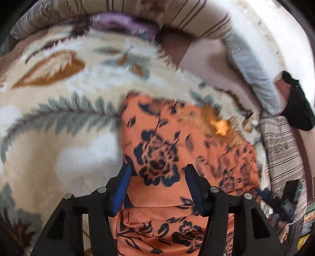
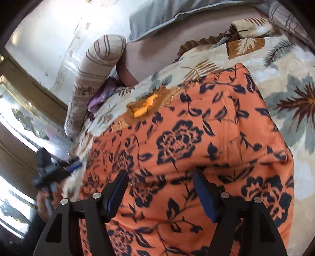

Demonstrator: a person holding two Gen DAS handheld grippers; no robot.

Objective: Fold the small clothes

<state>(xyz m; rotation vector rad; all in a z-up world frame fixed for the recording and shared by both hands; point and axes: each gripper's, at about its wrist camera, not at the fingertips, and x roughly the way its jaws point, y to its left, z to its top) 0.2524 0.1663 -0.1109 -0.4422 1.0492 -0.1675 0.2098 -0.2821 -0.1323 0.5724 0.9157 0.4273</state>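
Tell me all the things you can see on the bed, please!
Garment: one, orange with dark blue flowers, spread on the blanket below both tools.
Blanket: one, cream with grey and brown leaves, covering the bed.
Striped bolster: one, beige with brown stripes, at the blanket's edge by the wall.
Purple cloth: one, purple, tucked beside the bolster.
Grey-blue pillow: one, grey-blue, at the far end of the bed.
Left tool: one, black with blue pads, open above the garment.
Right tool: one, black with blue pads, open above the garment.
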